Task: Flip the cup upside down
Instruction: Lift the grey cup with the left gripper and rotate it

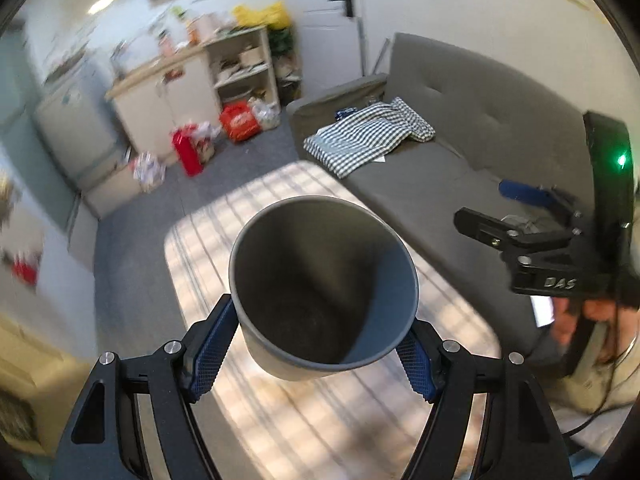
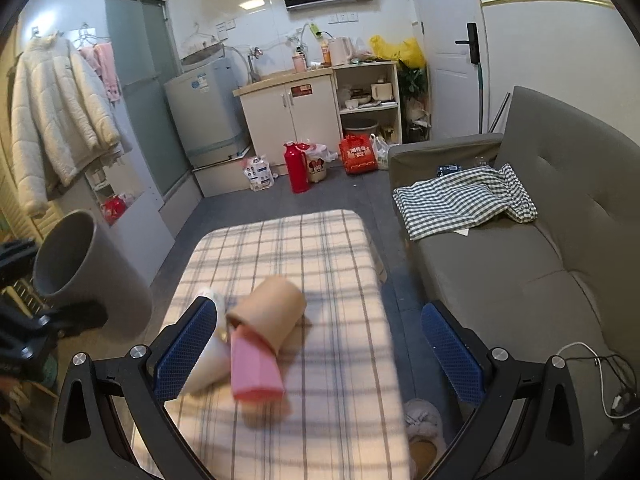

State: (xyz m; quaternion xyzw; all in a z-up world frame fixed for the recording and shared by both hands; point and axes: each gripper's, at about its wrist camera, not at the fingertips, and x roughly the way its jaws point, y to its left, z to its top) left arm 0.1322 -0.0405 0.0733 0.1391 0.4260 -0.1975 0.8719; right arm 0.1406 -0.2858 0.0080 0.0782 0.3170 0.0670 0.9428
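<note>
The grey cup (image 1: 324, 288) is clamped in the left gripper (image 1: 316, 354), held in the air above the checked table (image 1: 320, 420), mouth tipped forward. The right gripper (image 2: 320, 354) is spread wide, holding nothing.

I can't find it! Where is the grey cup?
The left gripper holds the grey cup in the air over the checked table. The right wrist view shows it at far left.

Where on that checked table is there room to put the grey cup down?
The far half of the checked table, toward the kitchen cabinet, is bare. The near left is crowded: brown cup, pink cup and white cup lie together. The grey cup sits in the left gripper.
</note>
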